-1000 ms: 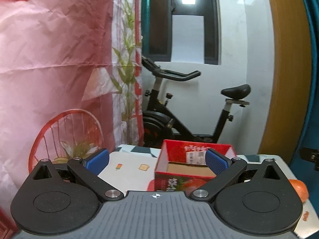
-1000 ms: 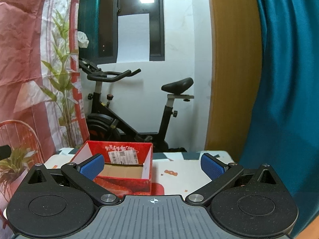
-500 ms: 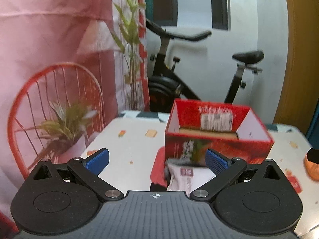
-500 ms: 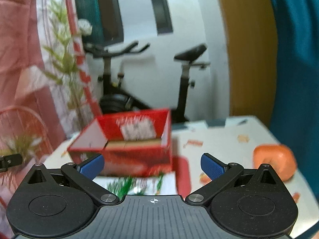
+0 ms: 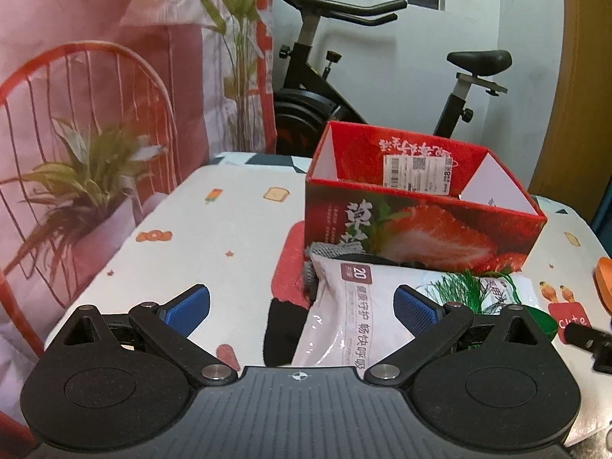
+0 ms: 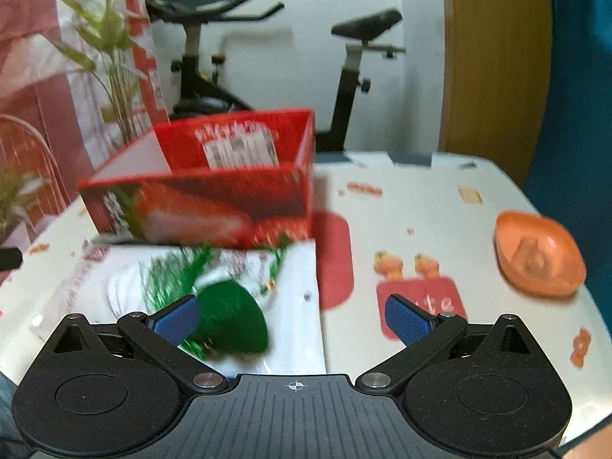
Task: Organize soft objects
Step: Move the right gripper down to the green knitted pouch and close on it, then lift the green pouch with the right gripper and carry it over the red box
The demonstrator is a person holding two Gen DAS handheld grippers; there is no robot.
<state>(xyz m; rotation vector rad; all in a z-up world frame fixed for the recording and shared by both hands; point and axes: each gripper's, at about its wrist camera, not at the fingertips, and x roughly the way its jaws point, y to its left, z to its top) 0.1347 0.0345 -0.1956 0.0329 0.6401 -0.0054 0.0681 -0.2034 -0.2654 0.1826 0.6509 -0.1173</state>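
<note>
An open red strawberry box [image 5: 420,214] [image 6: 214,199] stands on the printed tablecloth [image 5: 229,229]. Against its near side lies a white plastic pack [image 5: 355,321] [image 6: 298,298] with a green tinsel item [image 5: 463,290] [image 6: 229,317] on top. Grey and black cloth [image 5: 283,329] peeks from under the pack's left edge. My left gripper [image 5: 302,306] hovers open above the pack's left part. My right gripper [image 6: 292,315] is open over the pack's right edge, its left finger near the green item. An orange soft object [image 6: 539,252] [image 5: 604,279] lies at the right.
An exercise bike [image 5: 344,88] stands behind the table against the white wall. A pink printed curtain [image 5: 95,76] hangs at the left, a teal curtain [image 6: 573,95] at the right. The table's right edge curves close to the orange object.
Both grippers have tilted down and moved in toward the table. The white pack, green item and orange object have come into view; the box looks larger. Both stay open.
</note>
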